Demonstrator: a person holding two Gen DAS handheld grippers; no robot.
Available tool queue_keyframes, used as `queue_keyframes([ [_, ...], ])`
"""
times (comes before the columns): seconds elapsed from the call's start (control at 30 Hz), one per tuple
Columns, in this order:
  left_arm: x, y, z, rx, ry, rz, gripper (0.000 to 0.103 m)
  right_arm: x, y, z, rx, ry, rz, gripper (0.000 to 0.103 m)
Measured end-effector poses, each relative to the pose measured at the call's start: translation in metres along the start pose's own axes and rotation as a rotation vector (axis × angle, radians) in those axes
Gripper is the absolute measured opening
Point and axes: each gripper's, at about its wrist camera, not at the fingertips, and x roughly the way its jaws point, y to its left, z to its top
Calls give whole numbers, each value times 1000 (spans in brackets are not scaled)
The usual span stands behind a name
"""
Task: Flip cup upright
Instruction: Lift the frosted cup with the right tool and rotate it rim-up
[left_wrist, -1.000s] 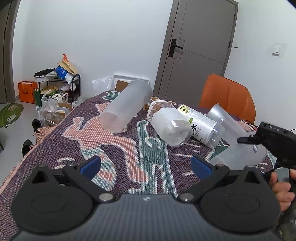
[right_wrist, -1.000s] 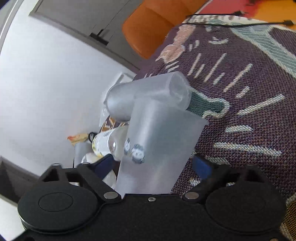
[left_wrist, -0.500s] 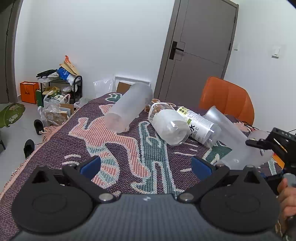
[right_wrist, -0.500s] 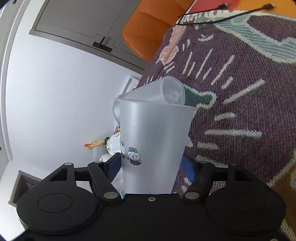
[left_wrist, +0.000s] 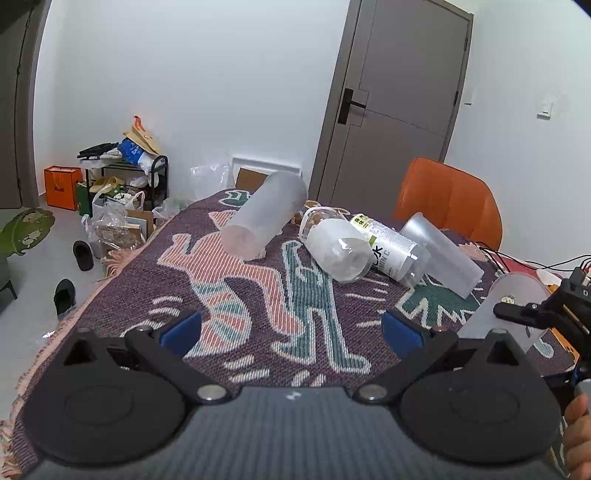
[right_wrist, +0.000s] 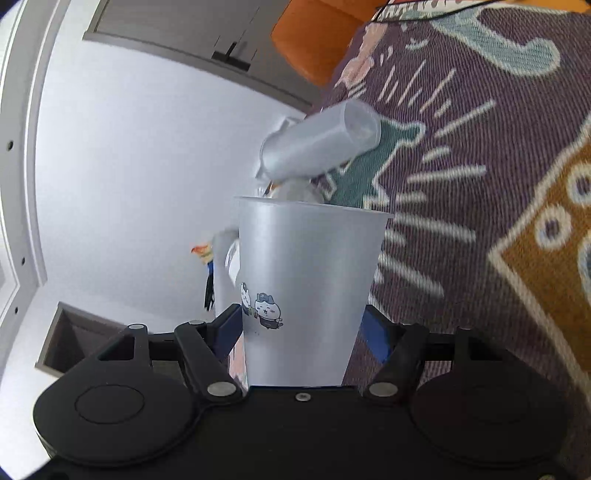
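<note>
cup (right_wrist: 306, 291) lifted clear, right tongs (right_wrist: 301, 328) gripping

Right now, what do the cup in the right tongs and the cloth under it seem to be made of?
Cup: apparently frosted, translucent plastic. It has thin, matte, cloudy walls that dim shapes show through, and a printed cartoon sticker or decal. The right tongs clamp it.
Cloth: a woven textile, likely cotton or a blend, with a coarse visible weave and a fringed edge in the left view.

Table under a woven purple cloth (left_wrist: 258, 295) with pink and teal figures, tall frosted tumbler (left_wrist: 264, 218) on its side, tipped jar (left_wrist: 334, 245), labelled clear bottle (left_wrist: 393, 249), another frosted cup (left_wrist: 441, 254) lying beside it
</note>
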Motion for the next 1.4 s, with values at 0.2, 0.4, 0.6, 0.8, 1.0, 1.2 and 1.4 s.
queue_keyframes([
  [0.2, -13, 4, -8, 17, 14, -10, 103, -2, 4, -16, -13, 55, 3, 67],
  [0.4, -23, 11, -15, 23, 21, -11, 103, 2, 9, -35, -41, 125, 2, 67],
  [0.6, -28, 16, -19, 28, 28, -20, 103, 7, 10, -50, -60, 170, -27, 67],
  [0.8, -26, 19, -20, 15, 50, -53, 101, 10, 13, -56, -119, 200, -61, 78],
  [1.0, -24, 11, -13, 29, 39, -78, 101, -14, 17, -50, -170, 159, -47, 96],
  [1.2, -24, -13, -3, 88, 19, -127, 101, -35, 10, -32, -202, 89, -61, 97],
  [1.4, -18, -42, 0, 153, 24, -176, 101, -52, 4, -15, -267, 11, -100, 98],
])
